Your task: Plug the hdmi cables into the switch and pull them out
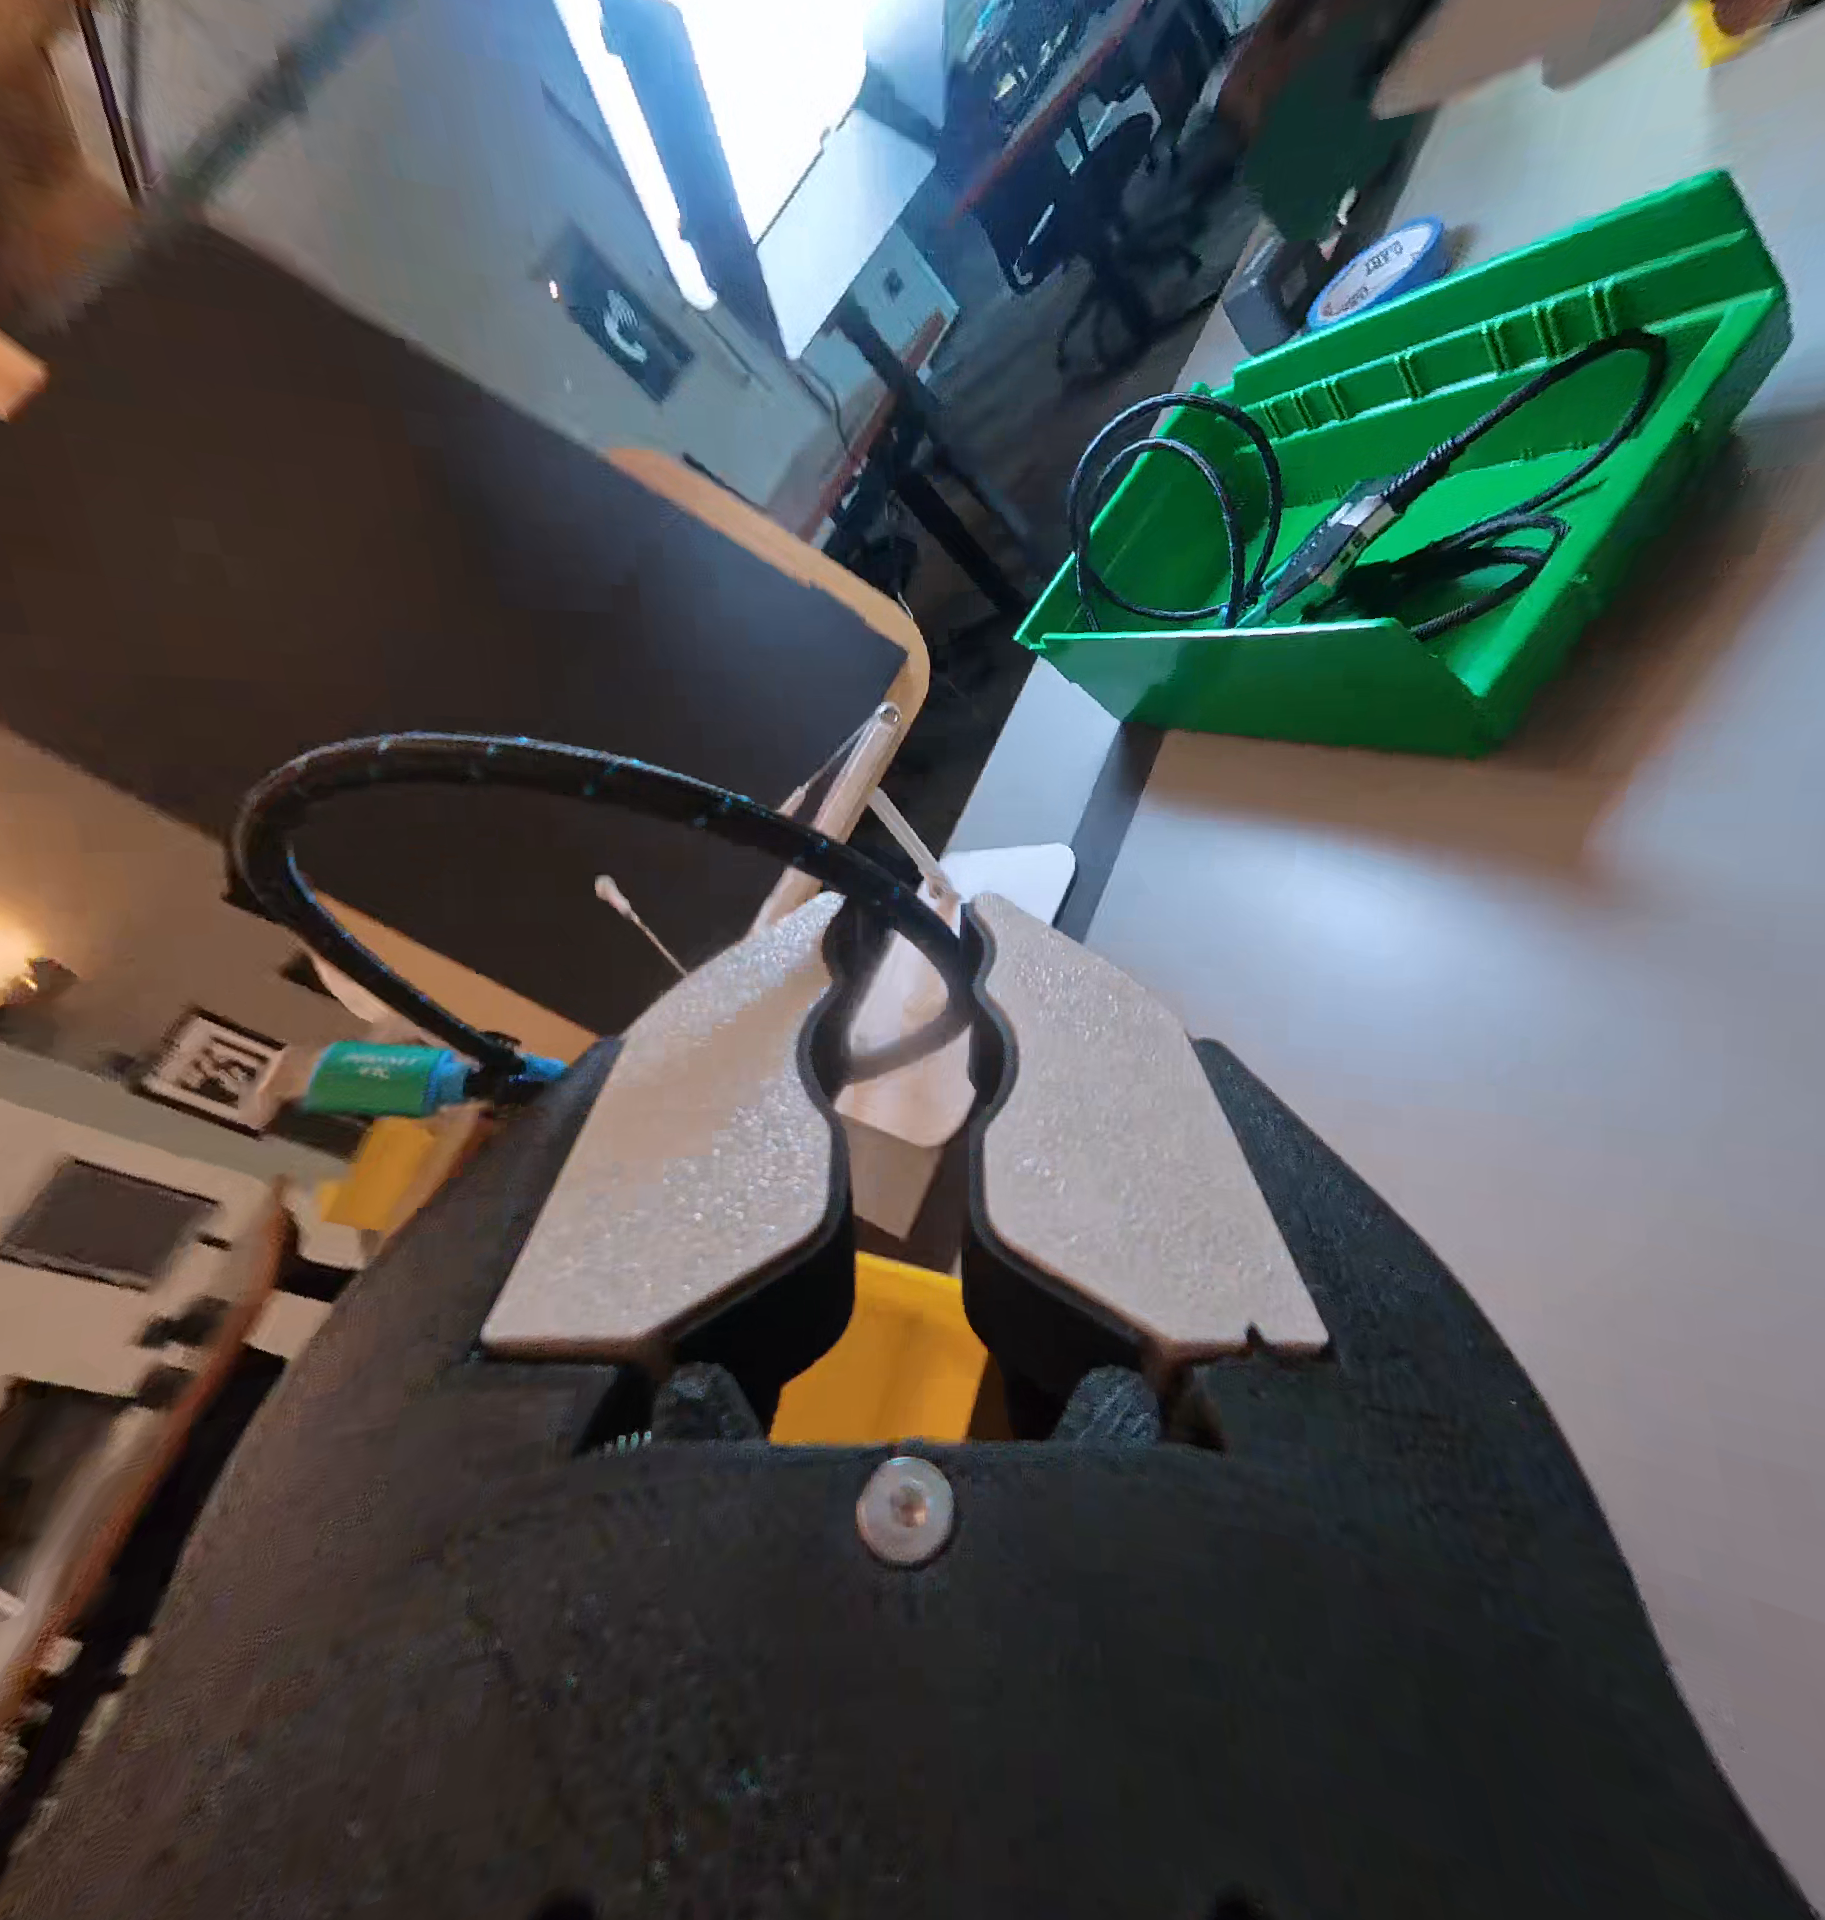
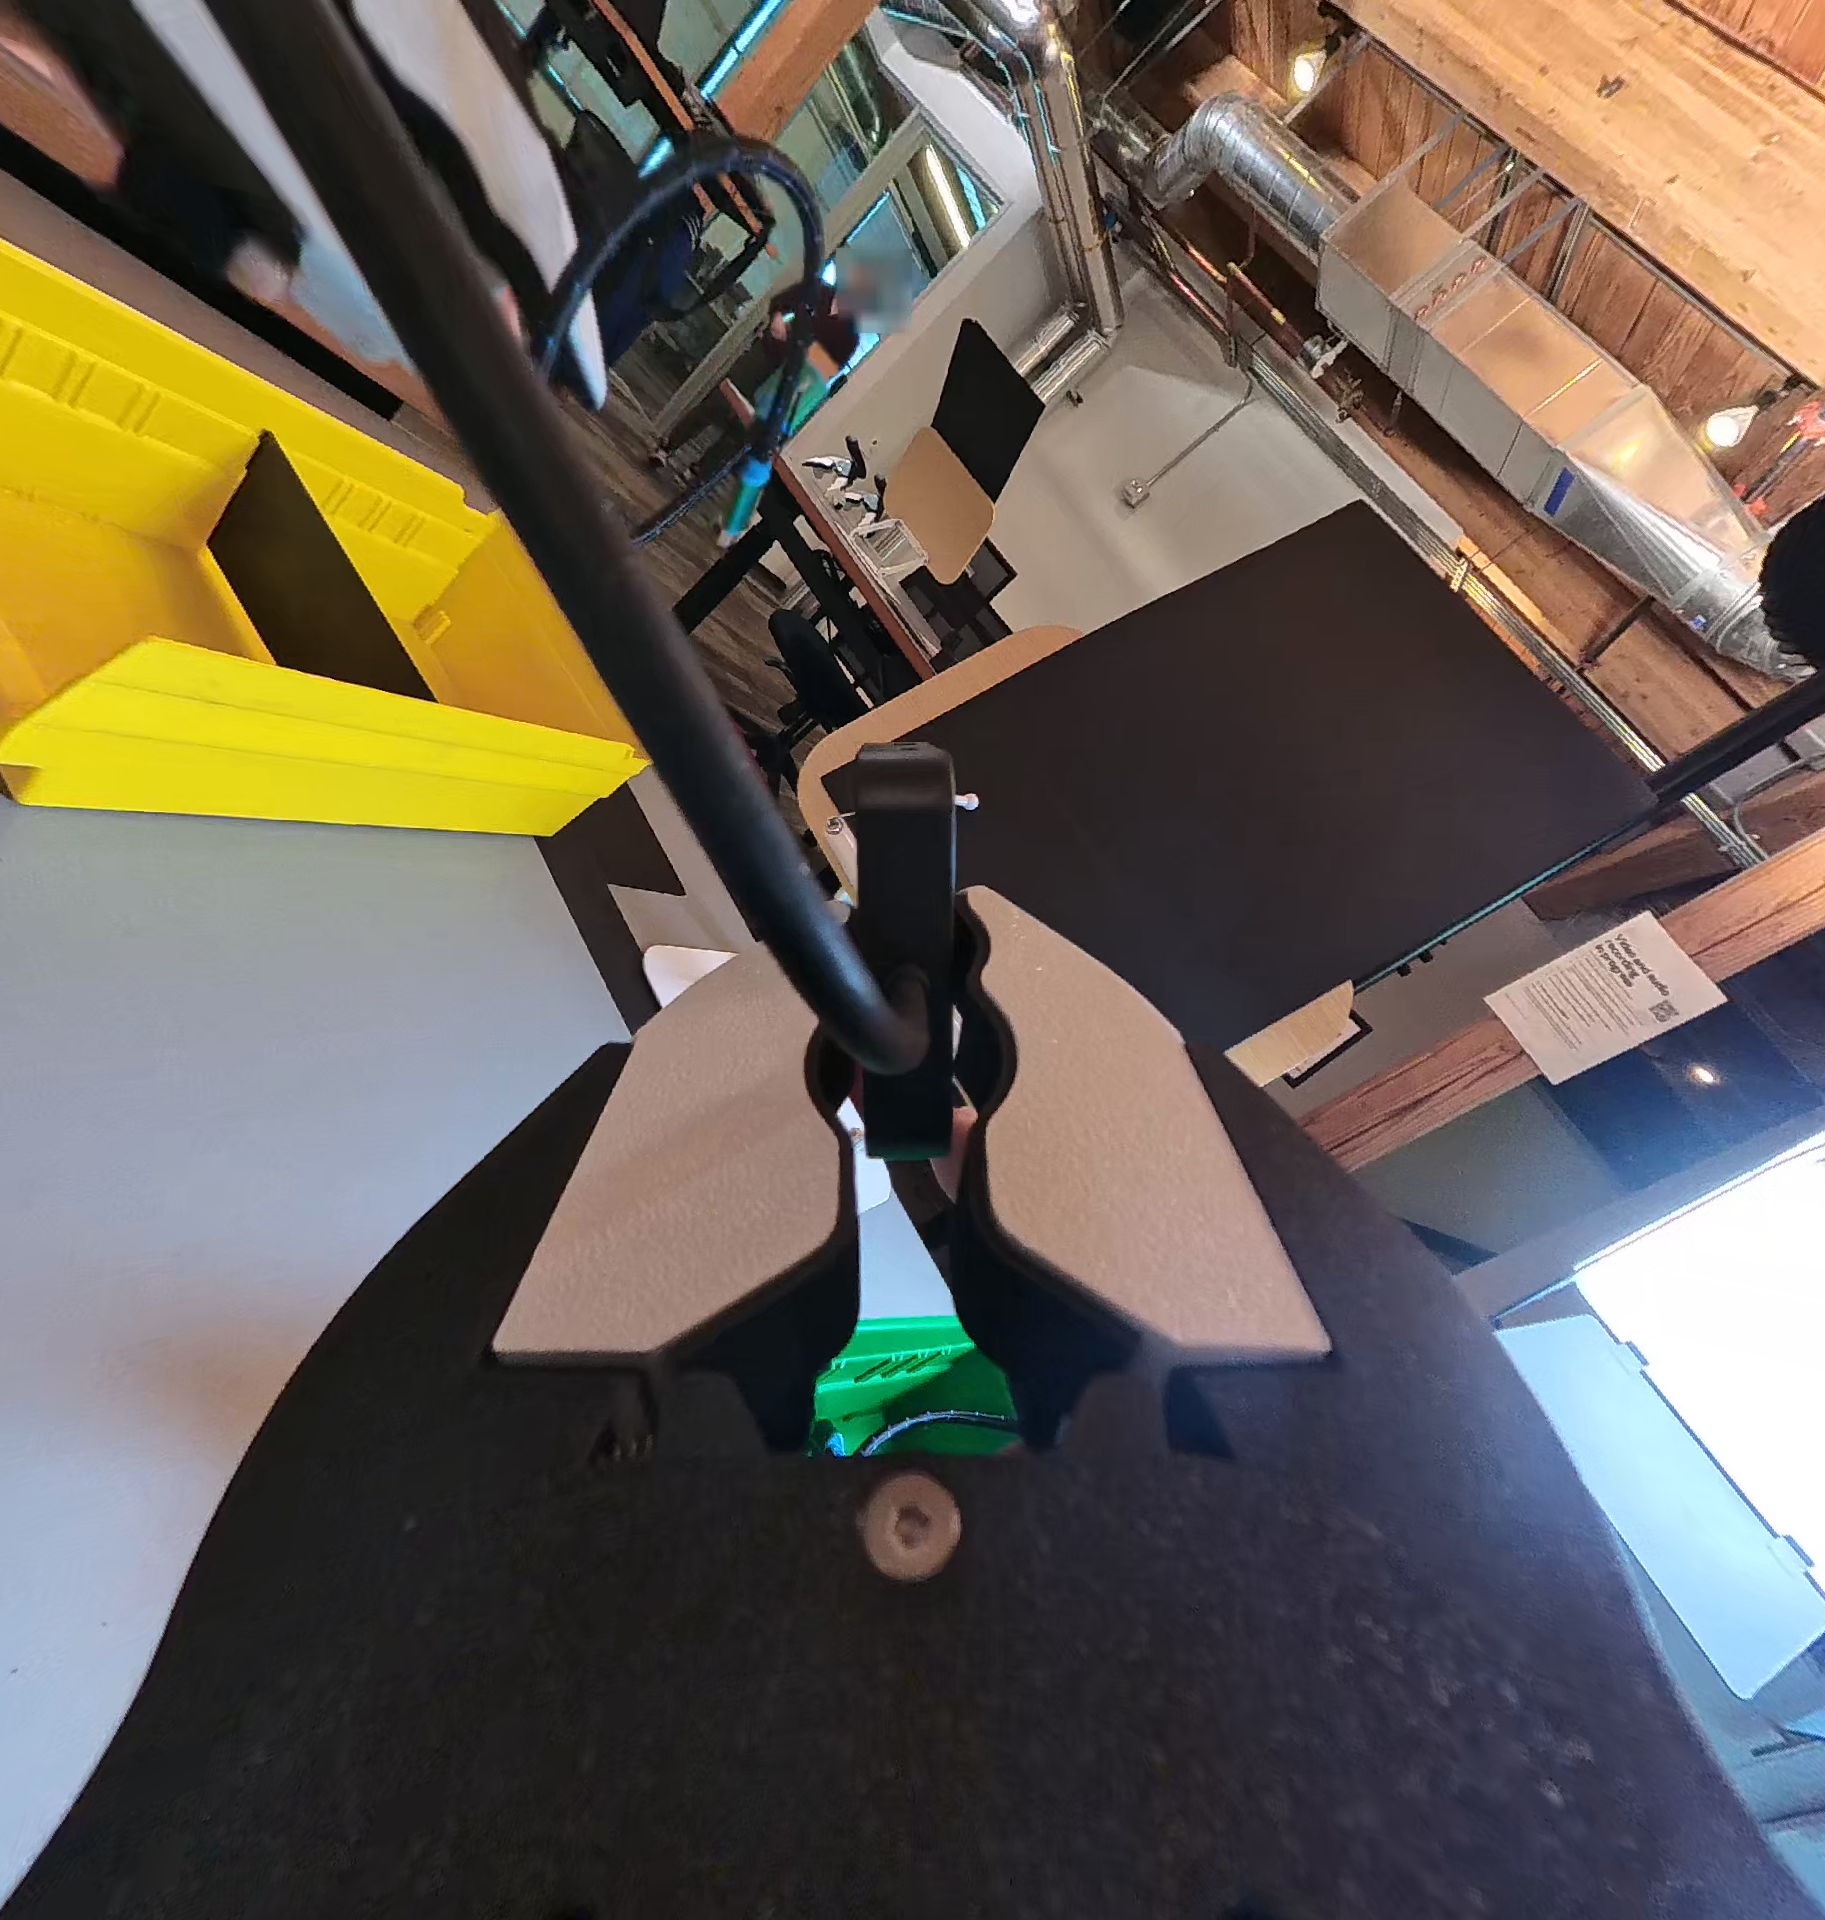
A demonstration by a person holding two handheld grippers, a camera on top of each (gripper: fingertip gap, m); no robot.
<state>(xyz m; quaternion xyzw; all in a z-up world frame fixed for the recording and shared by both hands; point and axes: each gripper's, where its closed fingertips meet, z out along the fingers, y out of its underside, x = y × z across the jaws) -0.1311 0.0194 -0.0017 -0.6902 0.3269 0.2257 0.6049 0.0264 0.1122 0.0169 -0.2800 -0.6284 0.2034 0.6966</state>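
Item 1. Left claw (image 1: pixel 903 940): closed on a braided black HDMI cable (image 1: pixel 388 764) near the tips. The cable loops up and round to its teal plug (image 1: pixel 383 1075), which hangs free at the claw's left side, not inserted in anything.

Item 2. Right claw (image 2: pixel 903 1003): closed on a flat black box, taken to be the switch (image 2: pixel 903 935), held on edge above the bench (image 2: pixel 212 1039). A smooth black lead (image 2: pixel 534 468) leaves the switch at the grip and runs up out of frame.

Item 3. Second braided cable with teal plug, seen blurred and farther off in the right wrist view (image 2: pixel 752 312); probably the one in the left claw, though this cannot be confirmed.

Item 4. Green bin (image 1: pixel 1303 686) on the bench, holding more coiled black cable (image 1: pixel 1178 499) and a small dark adapter-like piece (image 1: pixel 1344 530). A roll of blue tape (image 1: pixel 1381 270) lies behind it.

Item 5. Yellow bin (image 2: pixel 295 758) on the bench, with a black divider; nothing else visible in it.

Status, as judged: cable and switch are both lifted and in hand, but no braided cable is visibly seated in a port. The switch's port faces are not readable here. This plug still needs inserting and withdrawing; cables in the green bin may remain to be handled.
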